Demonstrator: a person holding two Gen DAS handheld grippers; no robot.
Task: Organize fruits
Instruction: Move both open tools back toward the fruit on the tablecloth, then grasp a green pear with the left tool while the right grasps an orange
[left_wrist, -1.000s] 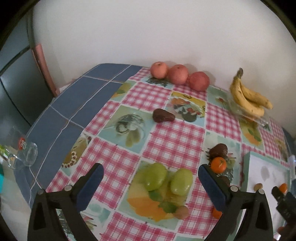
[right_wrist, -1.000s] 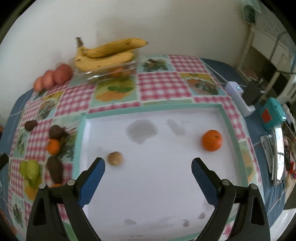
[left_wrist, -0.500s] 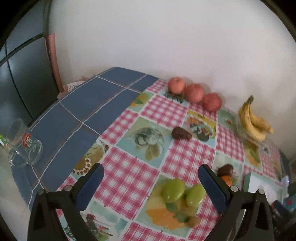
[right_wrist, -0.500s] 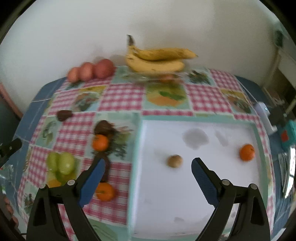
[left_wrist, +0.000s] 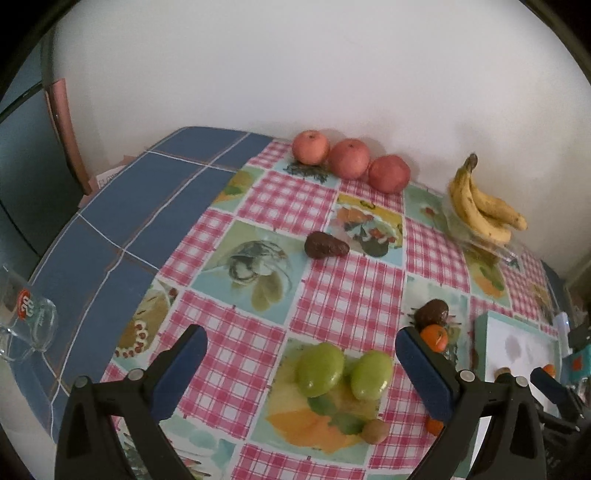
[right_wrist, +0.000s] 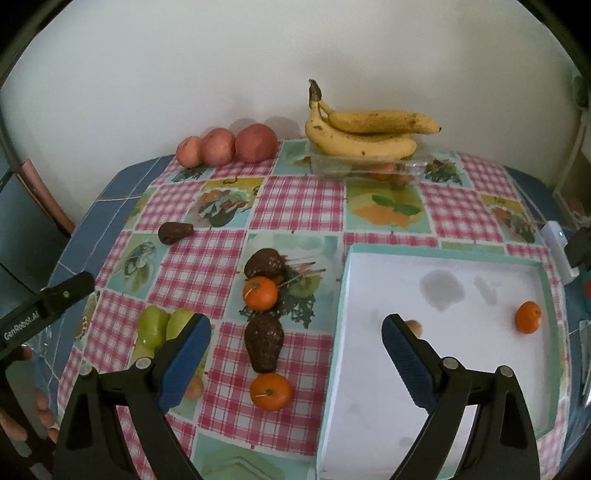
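Fruits lie scattered over the checked cloth of the worktop (right_wrist: 303, 206); none is held.

Left tongs (left_wrist: 301, 369): wide open, empty, above the worktop. Two green fruits (left_wrist: 343, 367) sit side by side between the tips, touching each other. Small brown fruit (left_wrist: 375, 431) at 5 o'clock from them, near. Dark brown fruit (left_wrist: 325, 245) well apart at 12 o'clock. Three red apples (left_wrist: 351, 158) in a row, touching, against the wall at the far edge. Banana bunch (left_wrist: 484, 212) at 2 o'clock, resting on a clear plastic box (left_wrist: 487, 245). Drinking glass (left_wrist: 26, 328) at 9 o'clock on the blue cloth, lying tilted.

Right tongs (right_wrist: 295, 360): wide open, empty. Column of fruit seen between the tips: dark brown fruit (right_wrist: 265, 264) at top, orange (right_wrist: 259, 293) touching it just below, second dark brown fruit (right_wrist: 264, 341), then second orange (right_wrist: 270, 392) just beside its lower end. White tray (right_wrist: 436, 406) with green rim at 3 o'clock from the column, on the worktop. In the tray: one orange (right_wrist: 528, 316) near its right rim, one small brown fruit (right_wrist: 413, 326) partly hidden behind the right tip. Left tongs' black body shows at 9 o'clock, lettering partly legible. Fingertips of a hand (right_wrist: 22, 424) at 8 o'clock.
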